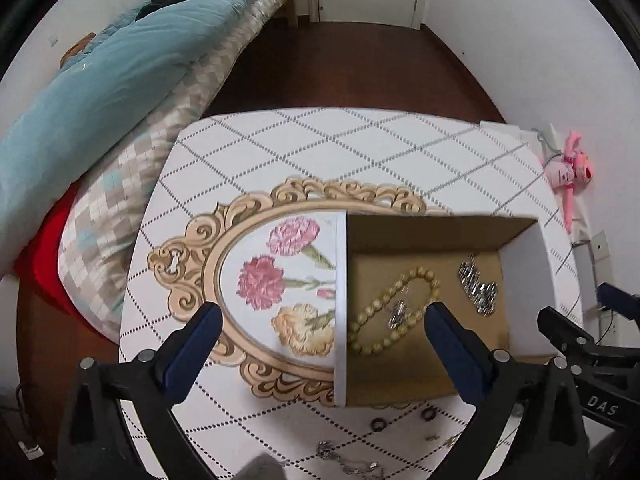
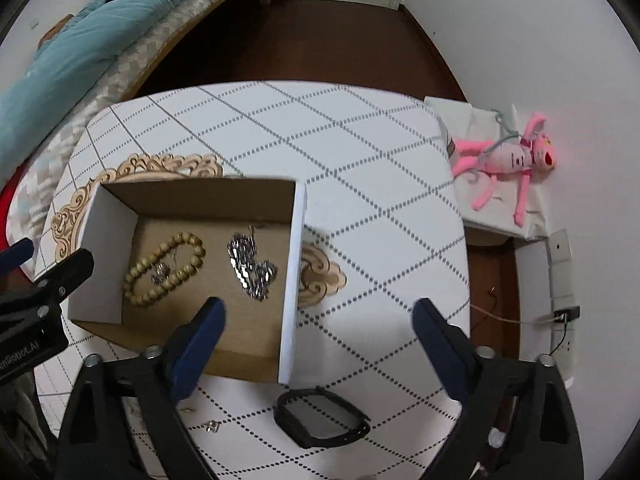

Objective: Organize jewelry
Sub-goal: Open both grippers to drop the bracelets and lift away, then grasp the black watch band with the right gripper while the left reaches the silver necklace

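Note:
An open cardboard box (image 1: 524,292) (image 2: 294,264) stands on the table. In it lie a wooden bead bracelet (image 1: 384,312) (image 2: 188,268), a small silver piece (image 1: 398,314) (image 2: 160,278) on the bracelet, and a silver chain (image 1: 478,286) (image 2: 250,266). My left gripper (image 1: 320,324) is open and empty above the box's left wall. My right gripper (image 2: 316,318) is open and empty above the box's right wall. A black wristband (image 2: 320,416) lies in front of the box. Two dark rings (image 1: 378,424), small gold pieces (image 2: 212,425) and a silver necklace (image 1: 348,462) lie on the table near the front.
The table (image 1: 320,152) (image 2: 360,152) has a white diamond-patterned cloth with a gold floral oval (image 1: 280,280). A bed with a teal quilt (image 1: 100,88) stands at the left. A pink plush toy (image 2: 508,160) lies on a white box at the right, near wall sockets (image 2: 560,264).

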